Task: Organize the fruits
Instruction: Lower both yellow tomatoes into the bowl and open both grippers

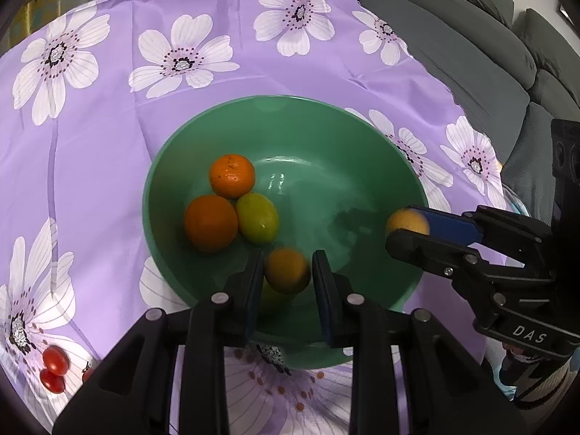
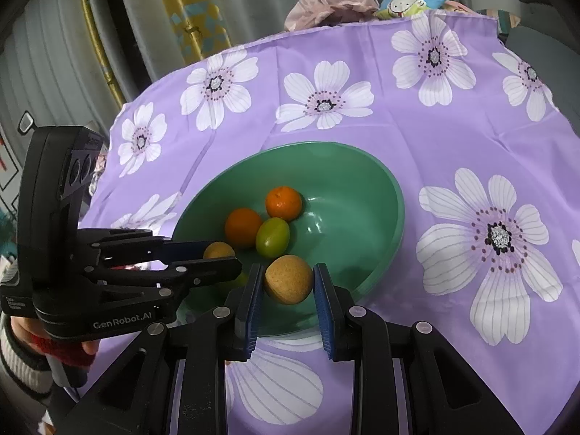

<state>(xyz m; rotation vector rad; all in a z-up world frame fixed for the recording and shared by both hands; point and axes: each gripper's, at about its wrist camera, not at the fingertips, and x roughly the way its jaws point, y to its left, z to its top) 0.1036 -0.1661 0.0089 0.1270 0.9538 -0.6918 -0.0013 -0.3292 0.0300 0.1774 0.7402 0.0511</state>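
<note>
Left gripper [image 1: 287, 272] fingers barely loose around our yellow fruit [image 1: 286, 270]; right gripper [image 2: 288, 279] clamps the tan fruit [image 2: 289, 279] at the green bowl's [image 2: 391, 195] 6 o'clock rim. Both could bounce out if dropped.

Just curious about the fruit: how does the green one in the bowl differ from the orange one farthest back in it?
The green fruit is yellowish green; the far orange is bright orange. The green fruit is oval and smooth; the far orange is round with dark specks. Both rest side by side inside the green bowl.
</note>
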